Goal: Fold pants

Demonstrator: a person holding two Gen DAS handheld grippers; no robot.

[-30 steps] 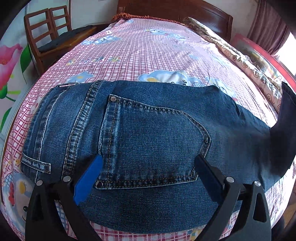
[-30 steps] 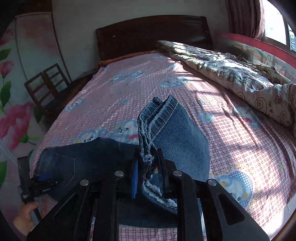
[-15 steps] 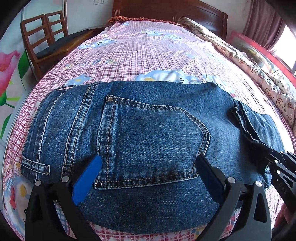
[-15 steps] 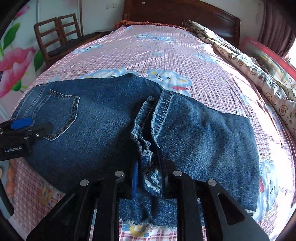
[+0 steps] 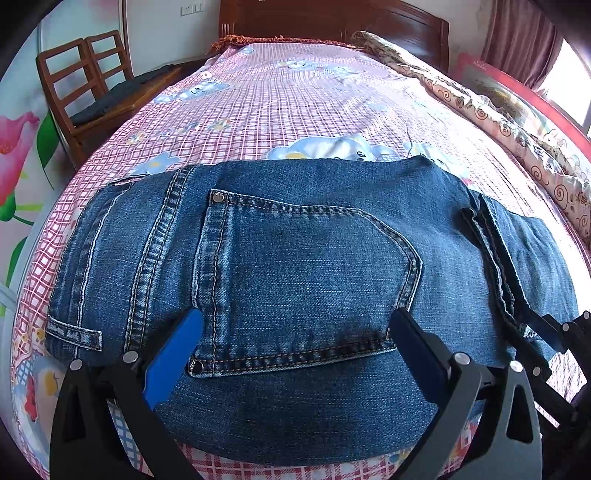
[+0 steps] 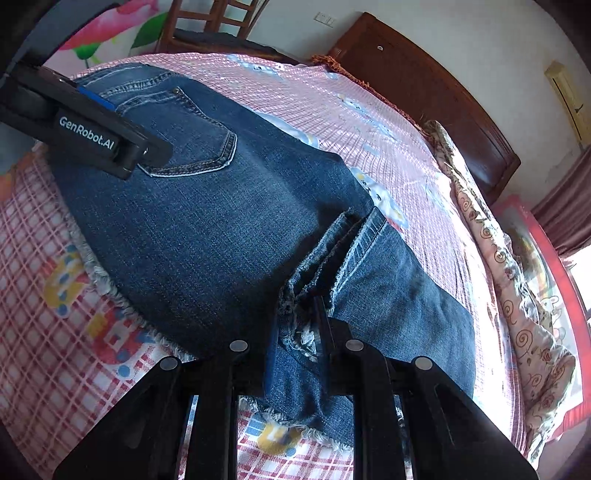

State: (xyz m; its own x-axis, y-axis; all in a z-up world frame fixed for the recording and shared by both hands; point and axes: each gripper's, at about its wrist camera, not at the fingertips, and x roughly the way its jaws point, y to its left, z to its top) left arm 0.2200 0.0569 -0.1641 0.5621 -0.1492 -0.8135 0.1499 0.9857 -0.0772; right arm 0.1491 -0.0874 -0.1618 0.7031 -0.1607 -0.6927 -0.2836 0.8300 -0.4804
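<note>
Blue jeans [image 5: 314, 266], folded, frayed hems

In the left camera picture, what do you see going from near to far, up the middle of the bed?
Left gripper with its jaws open → jeans lying flat, back pocket up → pink checked bedsheet → dark wooden headboard.
</note>
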